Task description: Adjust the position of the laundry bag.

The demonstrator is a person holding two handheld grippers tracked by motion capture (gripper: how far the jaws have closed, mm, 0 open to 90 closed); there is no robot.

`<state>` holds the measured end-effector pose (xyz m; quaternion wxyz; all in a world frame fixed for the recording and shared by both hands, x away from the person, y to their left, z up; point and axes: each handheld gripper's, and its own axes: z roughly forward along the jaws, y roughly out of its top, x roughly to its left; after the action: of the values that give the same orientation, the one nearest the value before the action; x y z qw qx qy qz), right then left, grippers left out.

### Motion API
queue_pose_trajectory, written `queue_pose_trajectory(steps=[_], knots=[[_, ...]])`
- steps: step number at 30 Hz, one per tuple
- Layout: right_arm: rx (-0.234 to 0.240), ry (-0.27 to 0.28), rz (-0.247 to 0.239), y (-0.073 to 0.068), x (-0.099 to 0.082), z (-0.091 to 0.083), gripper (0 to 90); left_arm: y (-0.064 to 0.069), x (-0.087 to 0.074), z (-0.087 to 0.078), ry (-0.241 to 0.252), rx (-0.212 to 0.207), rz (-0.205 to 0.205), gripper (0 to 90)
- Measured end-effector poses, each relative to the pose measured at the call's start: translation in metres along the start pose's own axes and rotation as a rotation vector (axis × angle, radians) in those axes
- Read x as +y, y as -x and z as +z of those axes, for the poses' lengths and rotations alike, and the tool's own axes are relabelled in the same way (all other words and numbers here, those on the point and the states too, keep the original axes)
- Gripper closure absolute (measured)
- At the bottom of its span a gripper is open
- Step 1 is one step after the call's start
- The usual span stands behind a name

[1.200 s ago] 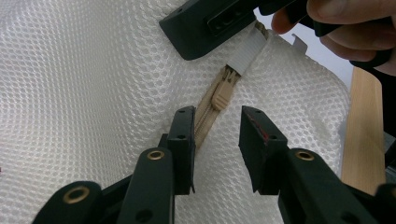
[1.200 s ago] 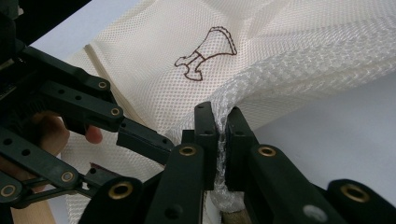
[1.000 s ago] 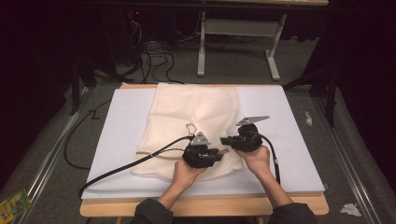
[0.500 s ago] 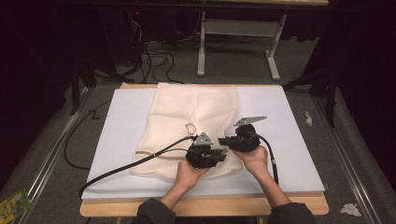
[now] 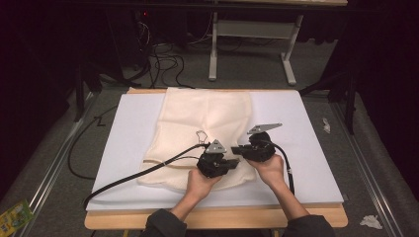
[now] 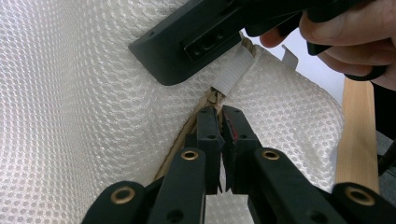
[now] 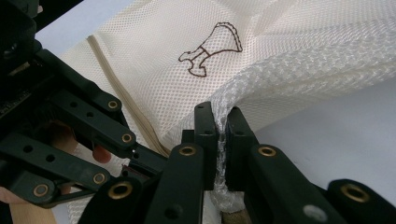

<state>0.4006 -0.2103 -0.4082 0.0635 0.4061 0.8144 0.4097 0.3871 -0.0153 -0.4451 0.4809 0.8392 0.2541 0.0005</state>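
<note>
Mesh laundry bag (image 5: 202, 128) is lying flat on the white bench (image 5: 128, 133), its zipper running away along the near edge from your left tongs (image 6: 219, 114), now pinching the zipper end, while your right tongs (image 7: 221, 116) are pinching bunched mesh just beside.

The mesh bag (image 5: 207, 123) is cream, a fine honeycomb netting all over, with a tan zipper strip (image 7: 122, 123) running along it and a small dark brown outline drawing (image 7: 210, 46) on its face. A ribbed white tag (image 6: 232, 70) sits at its seam. Both claws are black with brass-coloured rivets; the left claw (image 6: 220, 114) shows a red streak inside one jaw. The white mat (image 5: 306, 148) covers a pale wooden table (image 5: 217, 218).
</note>
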Motion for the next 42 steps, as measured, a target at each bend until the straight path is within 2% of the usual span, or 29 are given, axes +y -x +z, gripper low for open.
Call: queue_pose_trajectory(steps=[4,12,23,25,28,42], knots=[[0.016,0.010,0.003,0.003,-0.003,-0.002,87.5,0.002,0.000,-0.004,-0.007,0.013,0.029,86.8],[0.010,0.006,-0.002,0.004,-0.005,-0.003,87.7,0.004,0.001,-0.010,-0.021,0.024,0.051,87.0],[0.006,0.001,-0.011,0.004,-0.007,-0.006,87.9,0.004,0.001,-0.016,-0.032,0.037,0.048,87.1],[0.001,0.002,-0.013,0.004,-0.008,-0.006,87.9,0.003,0.001,-0.017,-0.032,0.049,0.045,87.1],[0.003,0.008,0.000,0.007,-0.008,-0.008,87.9,0.001,0.000,-0.020,-0.020,0.047,0.035,87.1],[0.002,0.010,-0.002,0.007,-0.009,-0.006,87.8,0.000,-0.001,-0.023,-0.018,0.048,0.044,87.1]])
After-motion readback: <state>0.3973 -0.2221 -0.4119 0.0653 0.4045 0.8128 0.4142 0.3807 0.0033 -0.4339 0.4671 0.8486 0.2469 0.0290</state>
